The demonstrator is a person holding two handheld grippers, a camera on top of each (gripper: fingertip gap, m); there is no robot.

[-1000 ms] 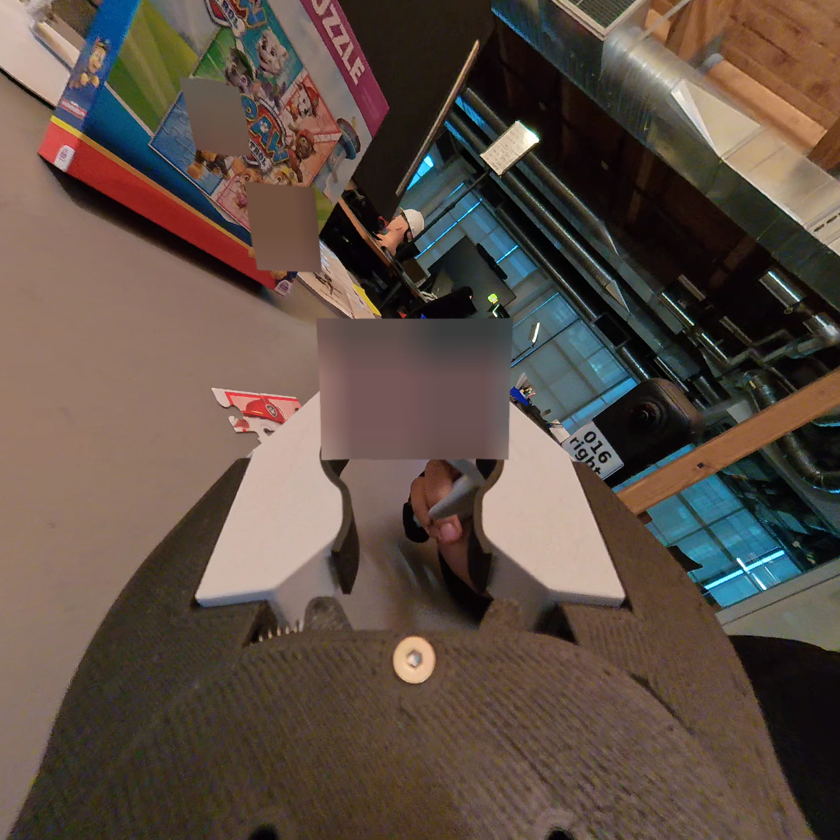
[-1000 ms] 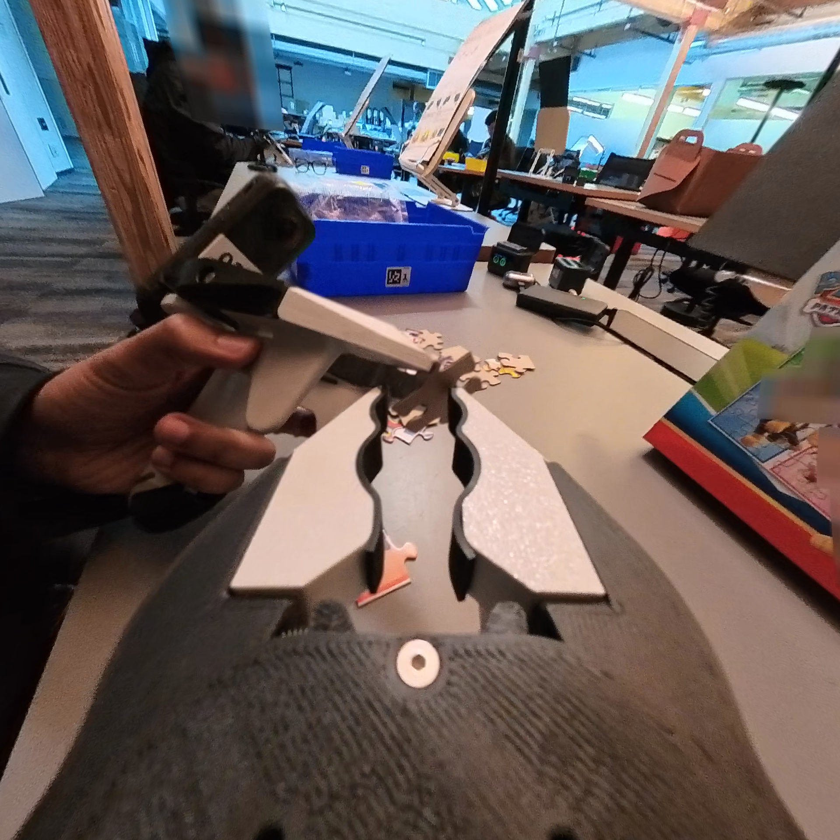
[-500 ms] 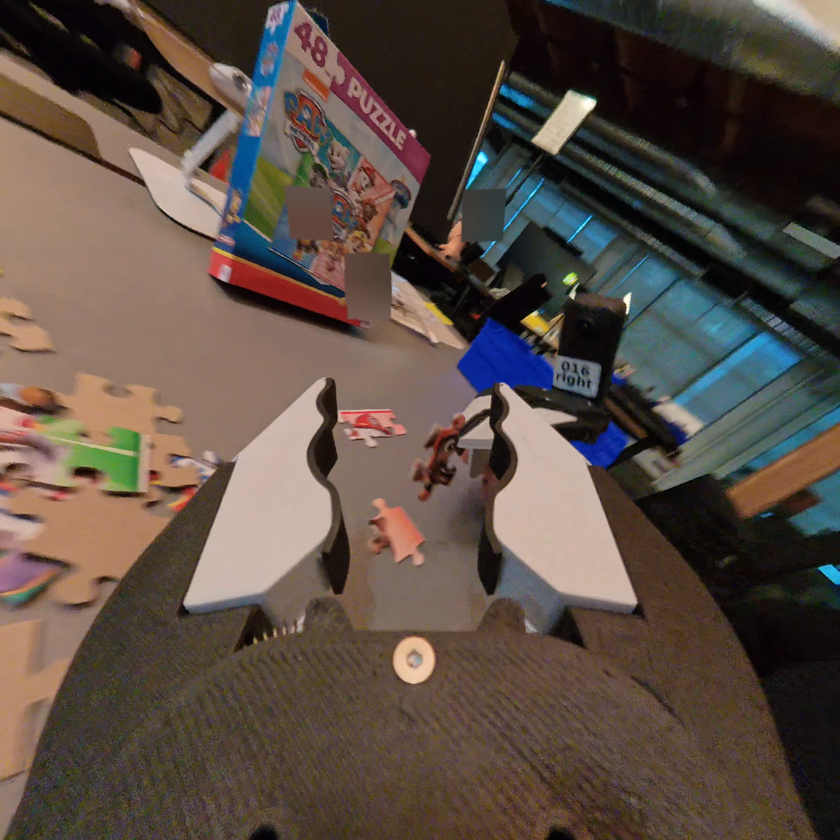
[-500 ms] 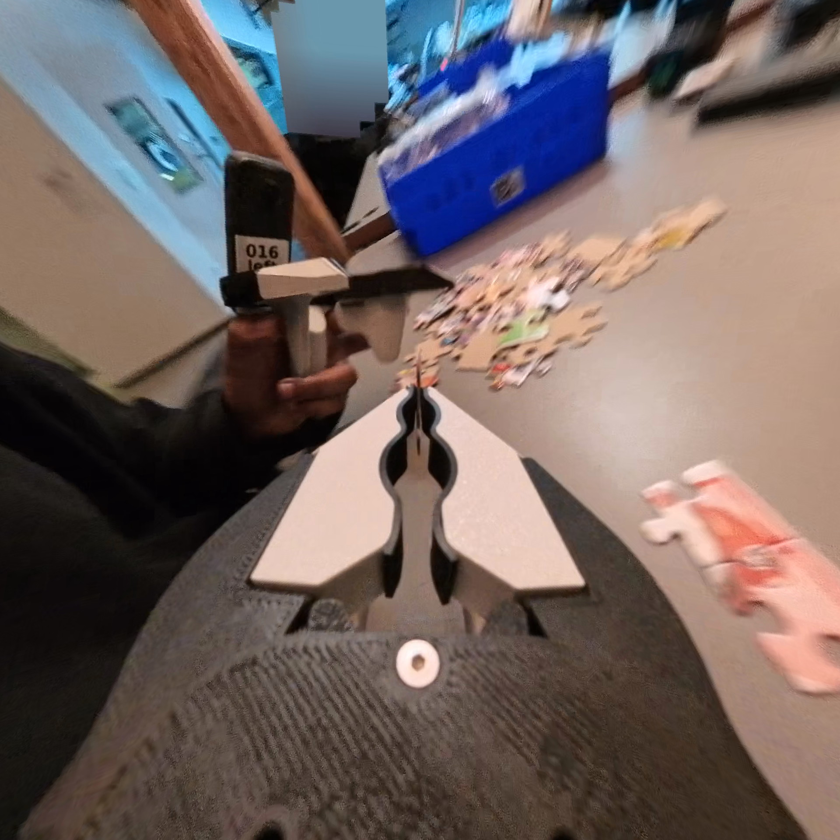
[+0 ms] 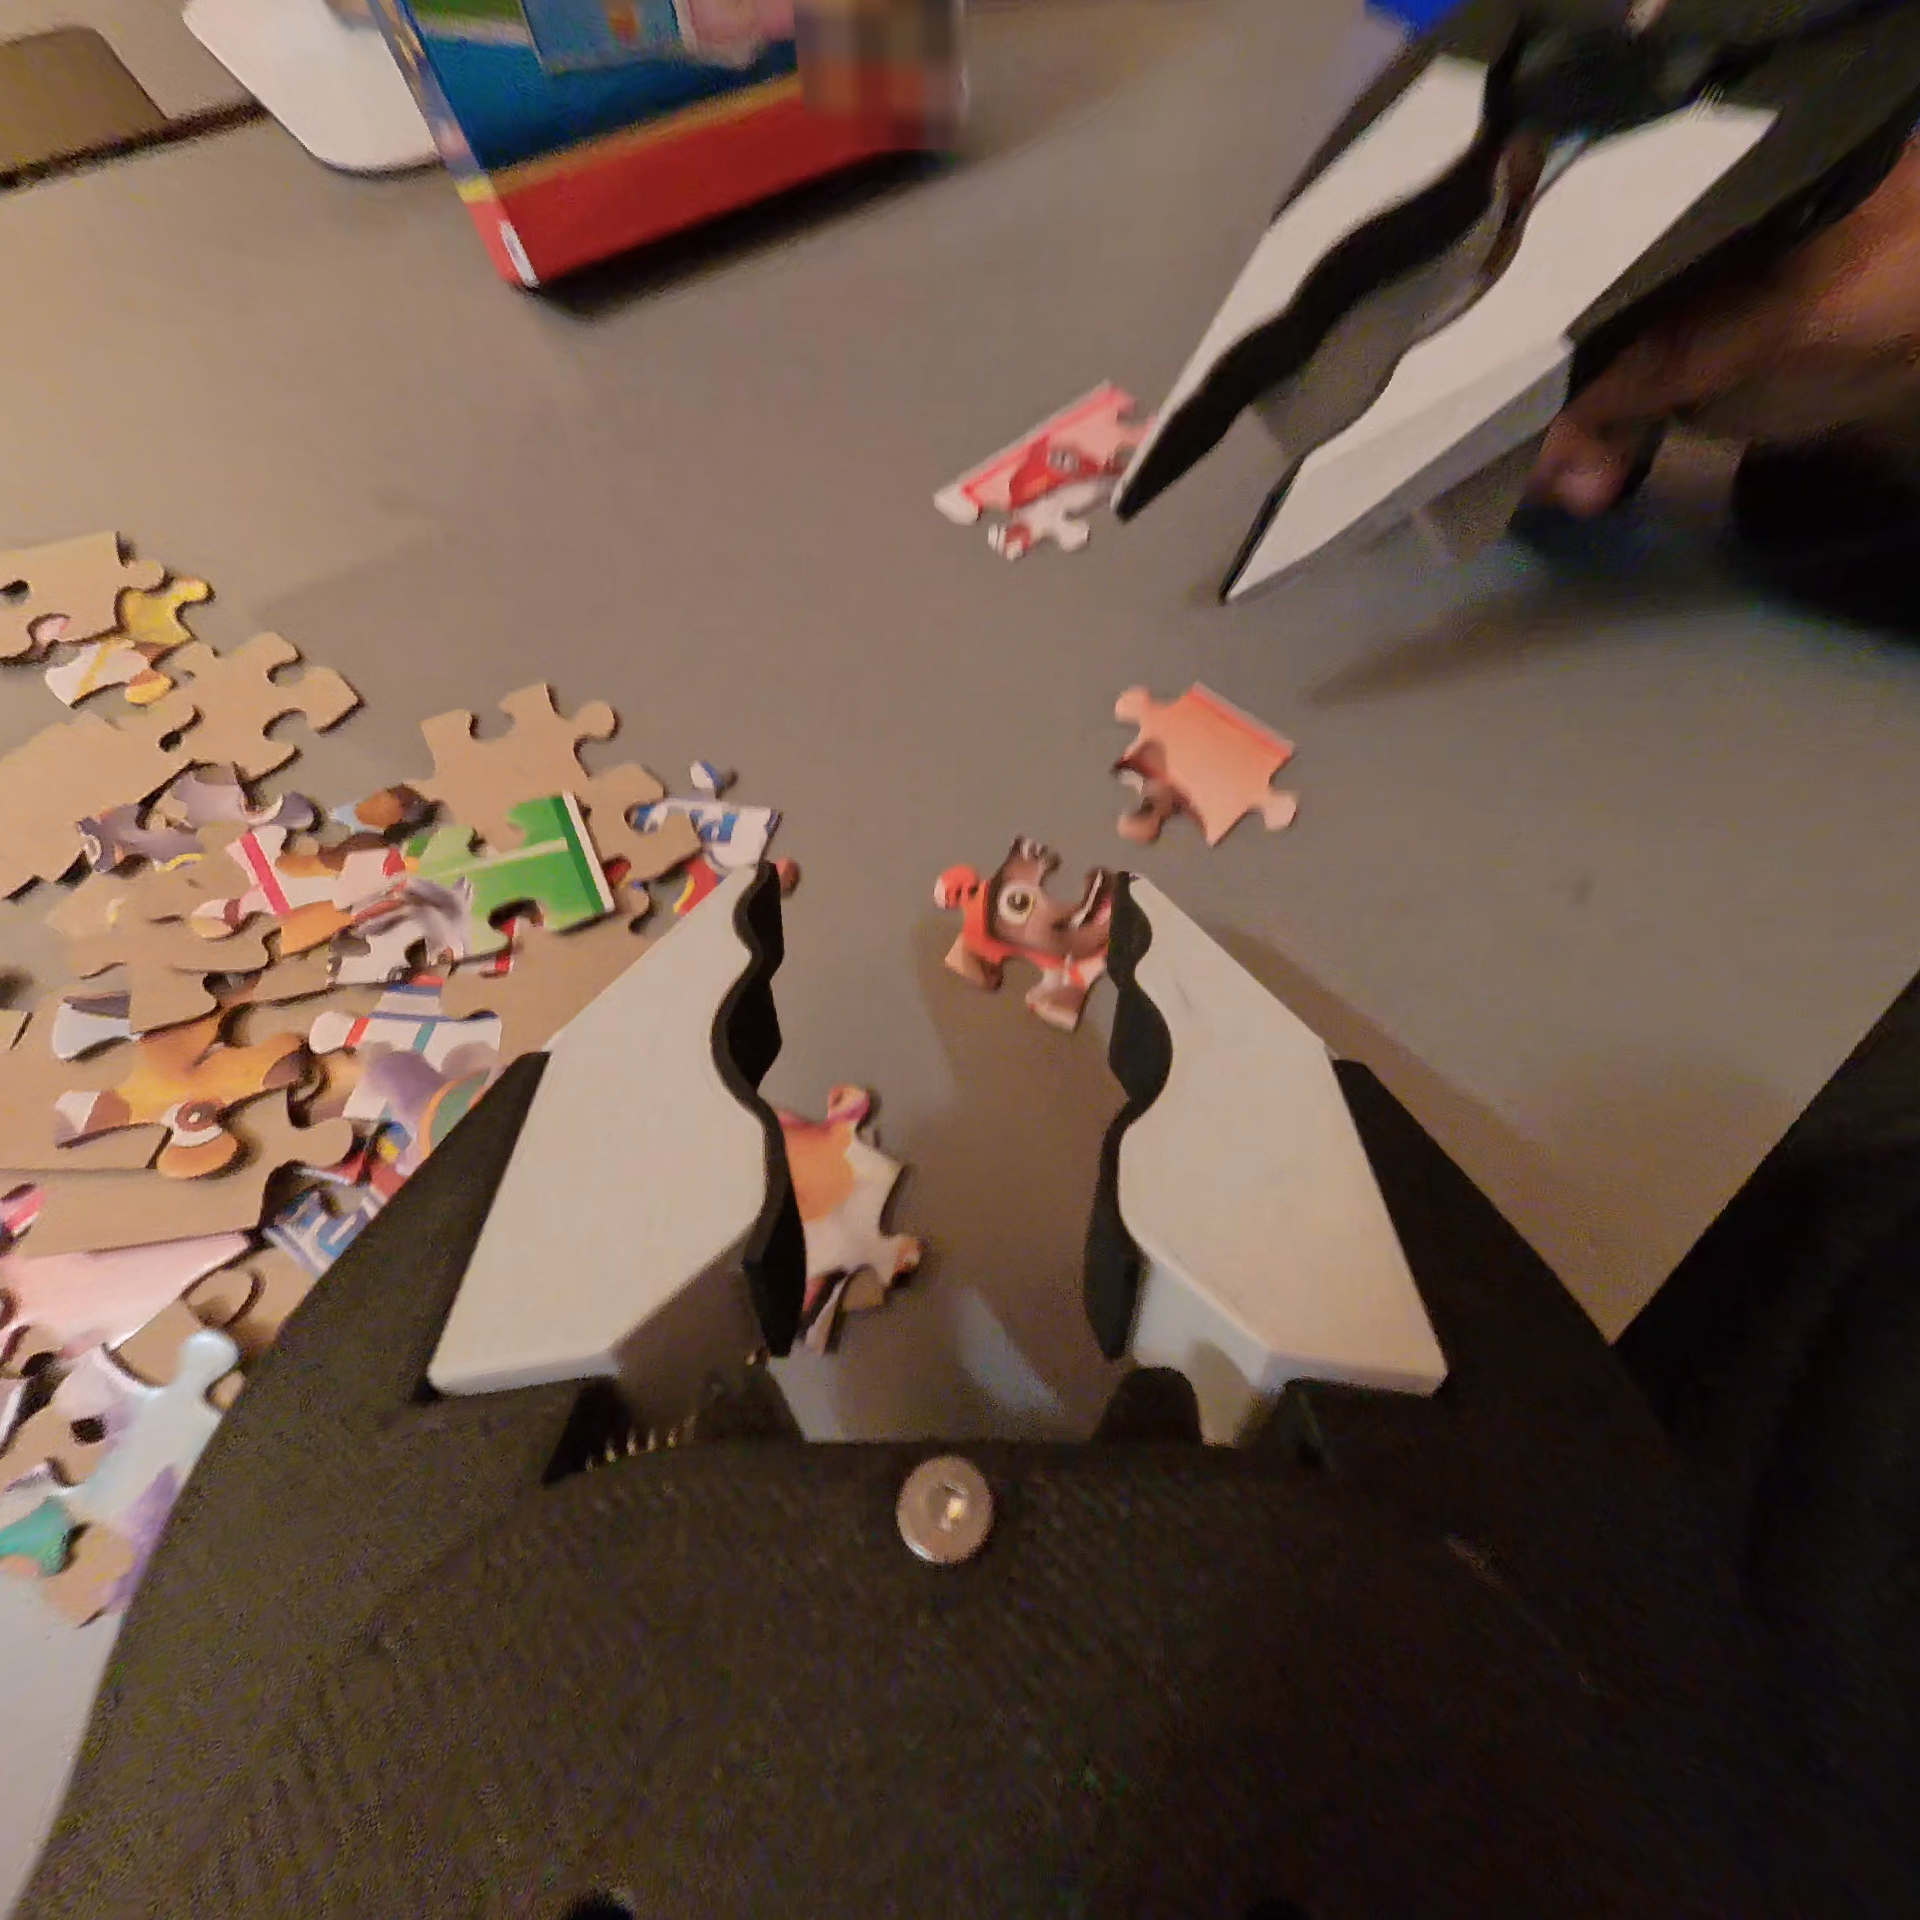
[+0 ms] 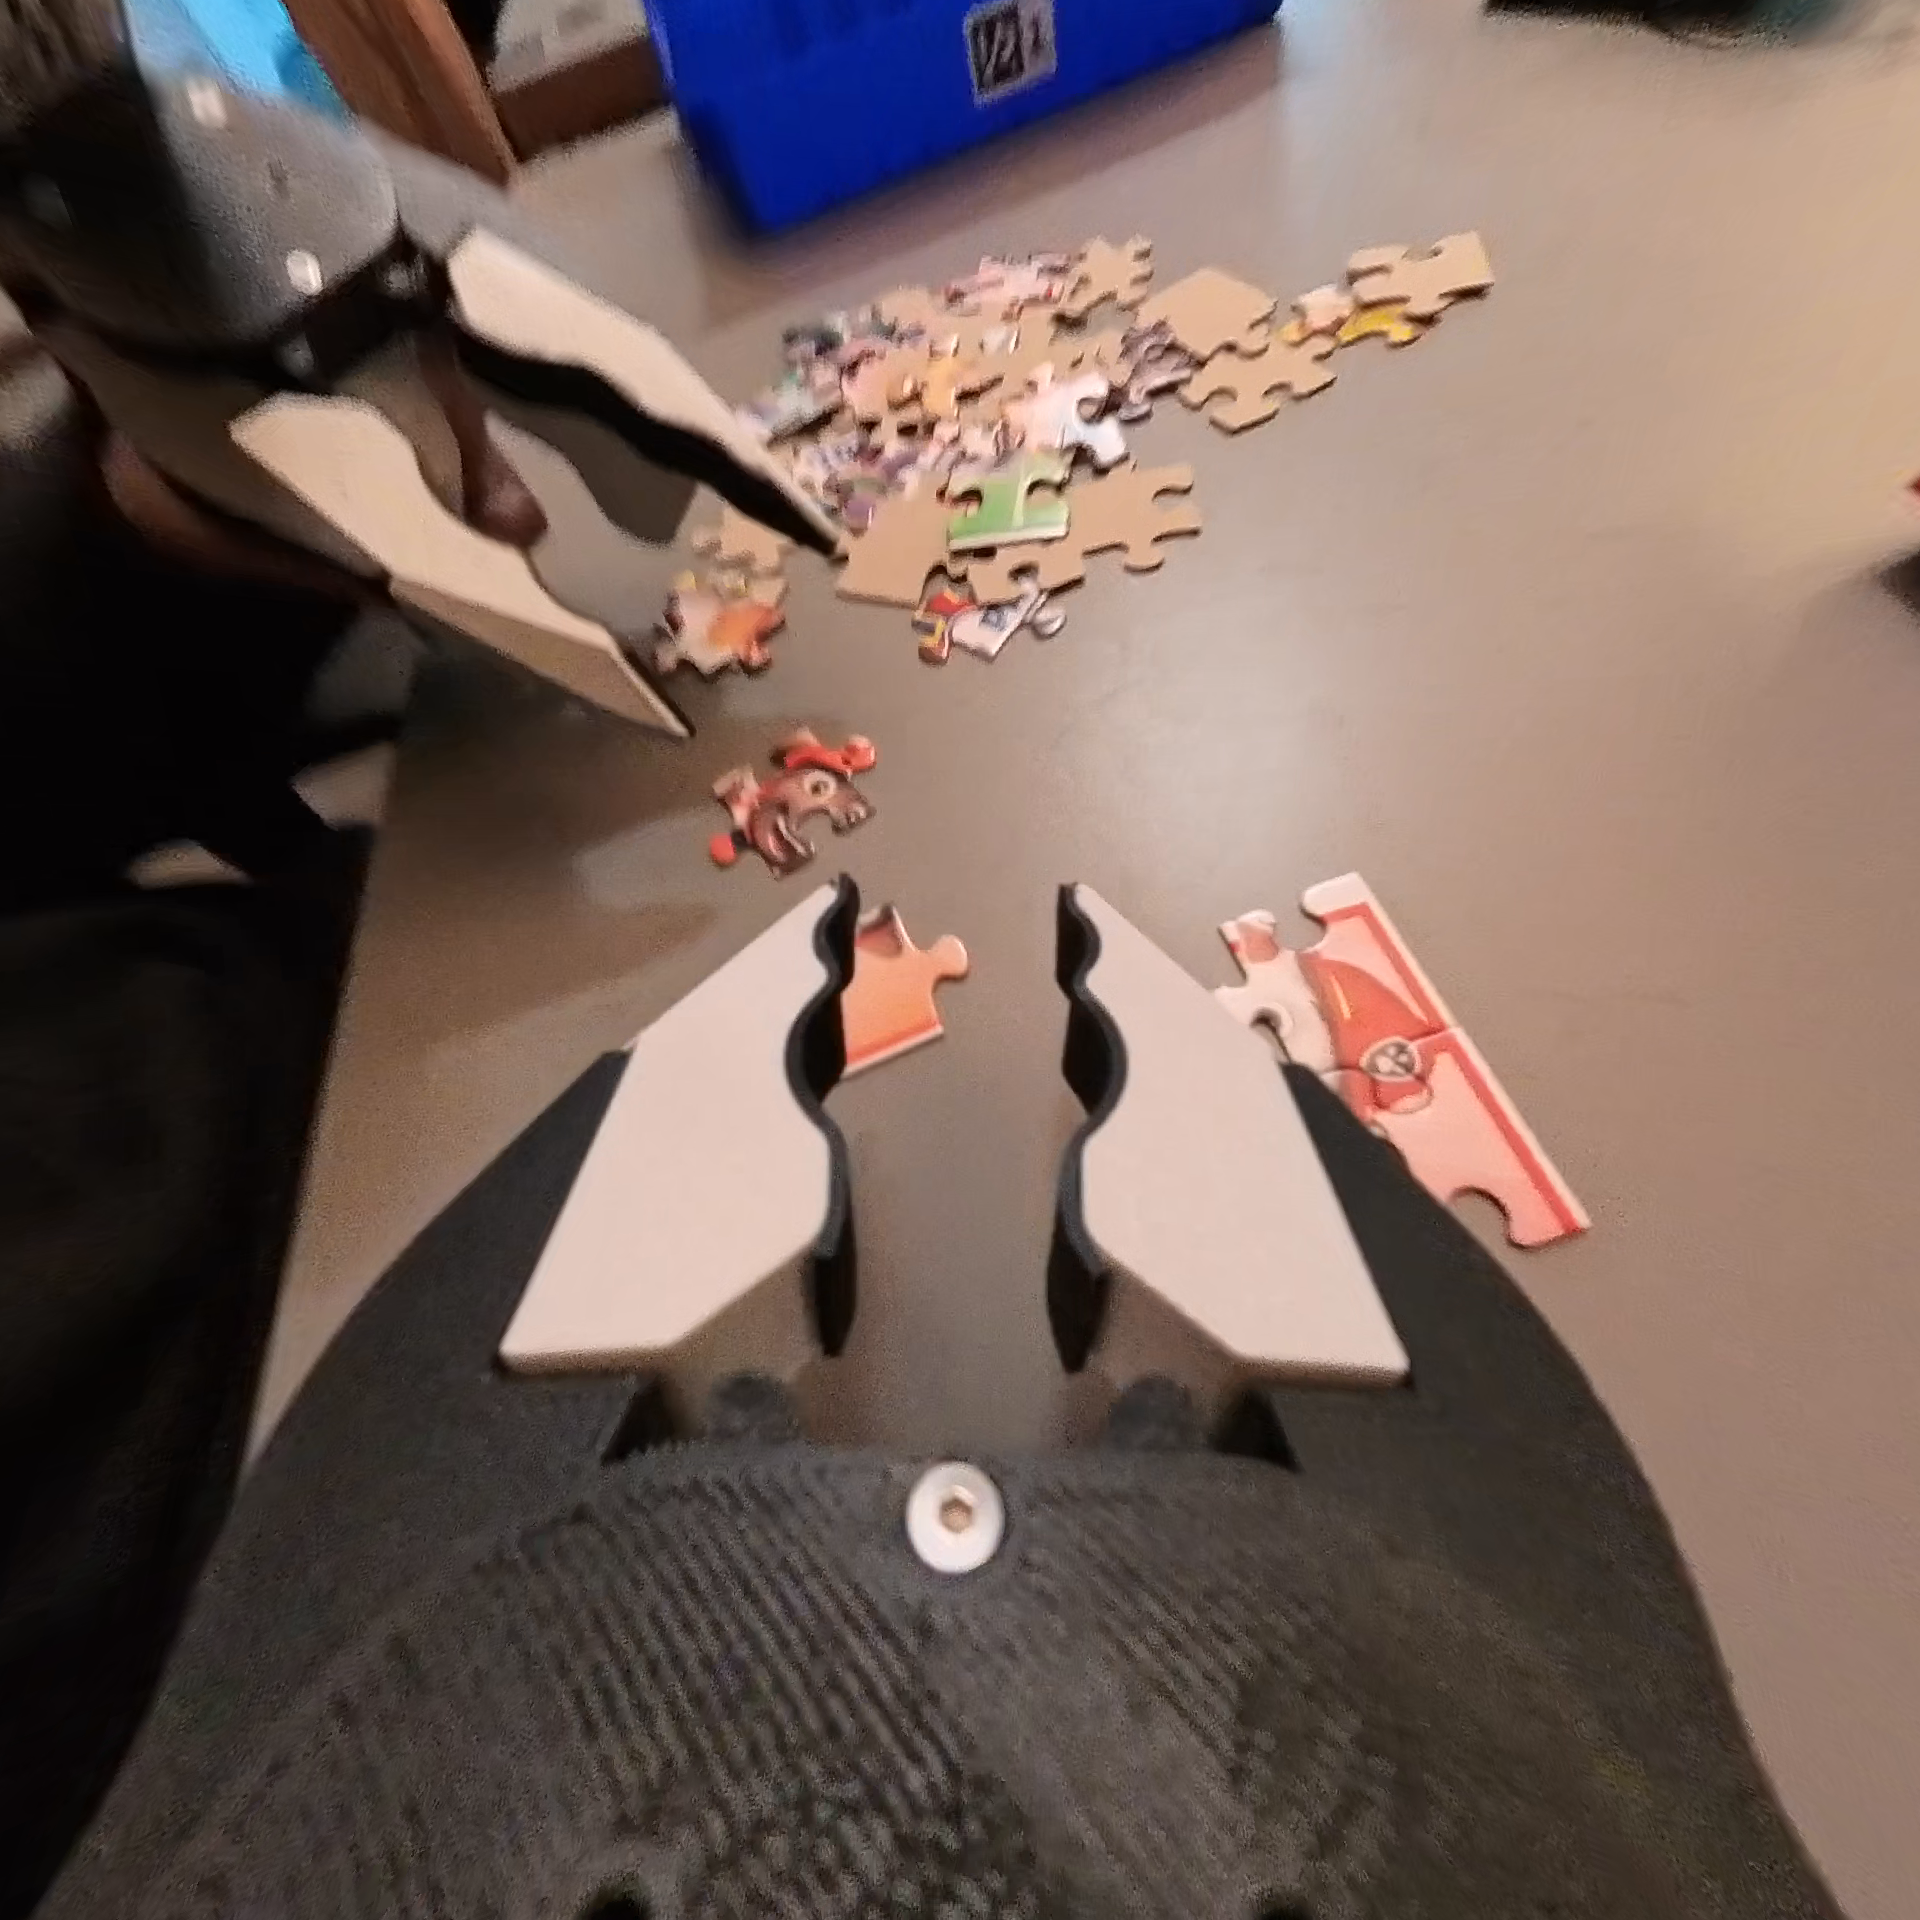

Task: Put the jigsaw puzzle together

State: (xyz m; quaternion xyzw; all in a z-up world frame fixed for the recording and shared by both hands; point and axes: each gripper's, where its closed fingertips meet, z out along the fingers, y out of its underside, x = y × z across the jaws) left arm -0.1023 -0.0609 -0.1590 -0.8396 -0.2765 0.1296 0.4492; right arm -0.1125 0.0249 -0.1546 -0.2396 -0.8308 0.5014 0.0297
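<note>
Left wrist view has the left tool (image 5: 940, 894) hanging over the grey surface (image 5: 727, 520) with its jaws spread wide and nothing gripped. A puzzle piece with a brown dog face (image 5: 1023, 930) lies flat on the surface right by the tip of its right-hand finger; can't tell if it actually touches. An orange-and-white piece (image 5: 847, 1195) lies further back between the fingers, half tucked under the left one. A salmon-pink piece (image 5: 1205, 764) sits just beyond, and a messy pile of loose pieces (image 5: 260, 935), many face down, spreads off to the left. The bottom of a colourful puzzle box (image 5: 665, 156) stands at the far end. Right wrist view shows the right tool (image 6: 951, 904) open too, gripping nothing, low over the surface. The salmon-pink piece pokes out from under its left finger, and a joined red-and-white section (image 6: 1403, 1049) lies just outside its right finger. A blue bin (image 6: 935, 94) sits beyond the pile.
</note>
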